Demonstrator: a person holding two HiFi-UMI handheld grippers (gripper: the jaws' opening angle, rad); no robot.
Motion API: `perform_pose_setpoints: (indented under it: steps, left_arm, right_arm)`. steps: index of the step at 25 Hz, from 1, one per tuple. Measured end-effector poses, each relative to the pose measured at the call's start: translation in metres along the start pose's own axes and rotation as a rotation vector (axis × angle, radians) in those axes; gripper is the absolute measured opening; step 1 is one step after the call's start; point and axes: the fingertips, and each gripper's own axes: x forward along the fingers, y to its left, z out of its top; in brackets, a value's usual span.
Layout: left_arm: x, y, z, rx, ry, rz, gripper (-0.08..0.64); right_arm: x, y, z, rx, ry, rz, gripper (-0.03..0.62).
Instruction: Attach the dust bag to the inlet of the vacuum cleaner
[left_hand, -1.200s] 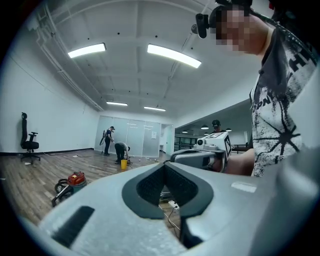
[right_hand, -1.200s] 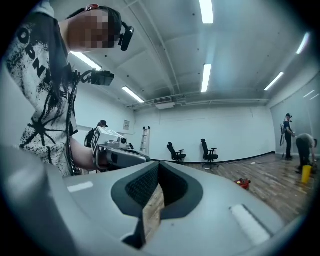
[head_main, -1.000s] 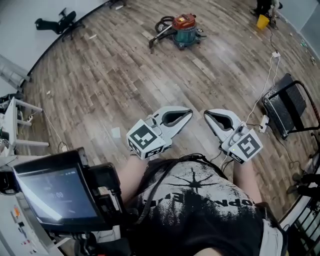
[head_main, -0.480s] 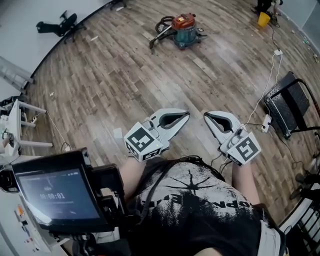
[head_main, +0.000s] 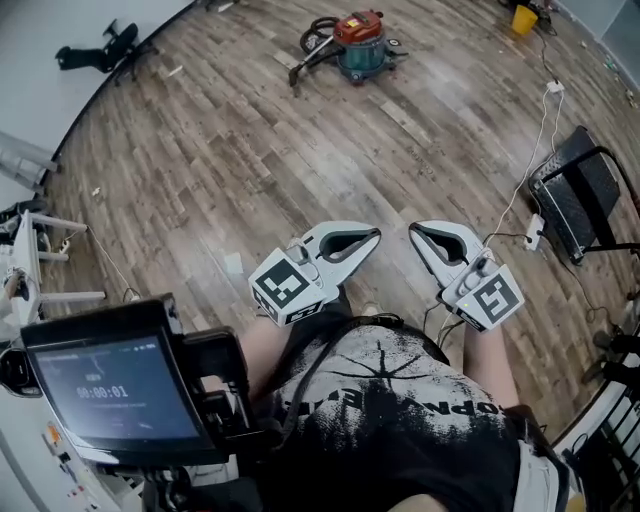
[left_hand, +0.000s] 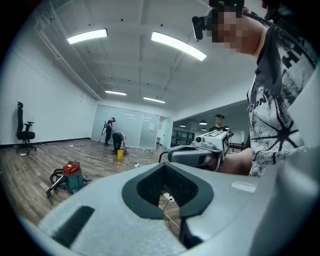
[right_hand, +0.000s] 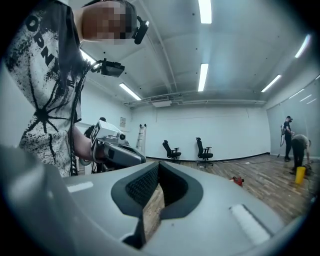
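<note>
**Desk:** What fills the frame, biggest first?

**Photographer:** A wood-plank floor (head_main: 230, 170). Then one person in a printed T-shirt (head_main: 400, 420) along the bottom edge, seen from above. One dark screen (head_main: 110, 390) sits at lower left.

**Desk:** And the tools?

**Photographer:** Two of them. The left gripper (head_main: 373, 237) and the right gripper (head_main: 413, 232) sit side by side at centre frame. Their tips angle toward each other, near but not touching. Each has its jaws closed tip to tip and holds nothing. In either gripper view only floor shows through the small gap behind the pads.

**Desk:** Where is the vacuum cleaner?

**Photographer:** There is one vacuum cleaner (head_main: 358, 42), at top centre of the head view, well apart from both grippers. The canister stands upright on the floor, with a red lid over a teal body. Its wand (head_main: 310, 68) trails off to the left and slightly down the frame, so the machine's long axis runs roughly left to right. The left gripper view has it small at lower left.

**Desk:** Smaller items?

**Photographer:** One black metal frame (head_main: 575, 205) stands at the right edge, and one yellow bucket (head_main: 524, 17) in the upper right corner. The right gripper view shows two office chairs (right_hand: 171, 150) against the far wall.
</note>
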Motion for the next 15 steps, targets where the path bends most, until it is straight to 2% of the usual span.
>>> perform_pose_setpoints:
  steps: [4,8,15]
  left_arm:
    - [0.012,0.048,0.013,-0.015,-0.026,-0.044,0.003]
    - [0.018,0.069,0.021,0.007,-0.044,-0.125,0.003]
    - [0.017,0.147,0.041,0.022,-0.031,-0.238,0.003]
  right_arm:
    - [0.035,-0.024,0.021,-0.062,-0.039,-0.022,0.005]
    - [0.048,-0.033,0.024,-0.1,-0.005,-0.078,0.005]
    - [0.109,-0.087,0.037,-0.074,0.015,-0.218,0.005]
